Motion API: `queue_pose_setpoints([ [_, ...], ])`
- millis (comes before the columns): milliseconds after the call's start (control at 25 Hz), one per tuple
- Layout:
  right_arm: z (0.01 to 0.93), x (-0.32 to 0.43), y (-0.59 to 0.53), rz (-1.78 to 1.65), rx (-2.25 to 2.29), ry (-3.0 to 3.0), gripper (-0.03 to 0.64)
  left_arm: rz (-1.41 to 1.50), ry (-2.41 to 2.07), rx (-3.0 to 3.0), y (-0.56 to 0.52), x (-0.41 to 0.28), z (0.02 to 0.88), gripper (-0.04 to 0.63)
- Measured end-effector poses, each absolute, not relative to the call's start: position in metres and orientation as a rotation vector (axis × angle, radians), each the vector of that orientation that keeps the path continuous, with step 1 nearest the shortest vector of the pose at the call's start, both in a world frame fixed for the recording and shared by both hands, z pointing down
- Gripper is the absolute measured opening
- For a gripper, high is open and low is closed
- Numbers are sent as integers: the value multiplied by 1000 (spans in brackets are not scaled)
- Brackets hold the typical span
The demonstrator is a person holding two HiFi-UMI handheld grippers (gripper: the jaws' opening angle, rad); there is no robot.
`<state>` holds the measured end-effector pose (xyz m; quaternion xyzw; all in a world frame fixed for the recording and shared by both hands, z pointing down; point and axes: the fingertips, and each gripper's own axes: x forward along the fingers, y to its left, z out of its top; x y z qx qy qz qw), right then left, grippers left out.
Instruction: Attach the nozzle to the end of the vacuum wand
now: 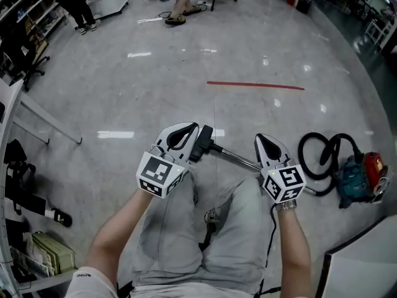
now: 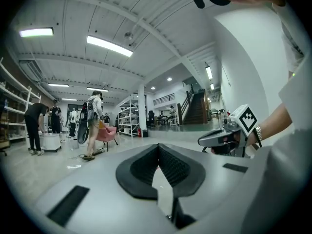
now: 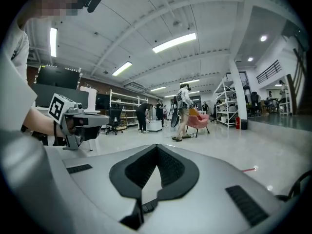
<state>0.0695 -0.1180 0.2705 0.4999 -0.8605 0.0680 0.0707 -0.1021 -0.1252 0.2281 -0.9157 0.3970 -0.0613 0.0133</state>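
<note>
Black nozzle (image 1: 201, 143) sits at the far end of the metal wand (image 1: 239, 158). From the head view the two look joined, w/ no gap at the collar, tho the joint is small & partly behind the left claw (image 1: 189, 130). Wand seems to lie on the floor (image 1: 248, 54) just past the person's knees, running back toward the hose (image 1: 327, 156) & the teal/red vacuum body (image 1: 360, 176).

Left claw: pads pressed together, nothing btwn them. It's held up near the nozzle, not touching it as far as I can tell. Right claw (image 1: 262, 140): same, closed & empty, over the wand's near part.

So prob. the fitting step is already done. Next move, if any, is a seat check: grip wand w/ right claw, nozzle w/ left claw, push along the tube's line till it stops.
</note>
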Motion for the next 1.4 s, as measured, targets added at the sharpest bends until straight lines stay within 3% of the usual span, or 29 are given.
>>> queue_pose_setpoints([
  [1400,302,43,-123,283,1448,-2429,3,-295,1327,-2832,-123,-134,247,9],
])
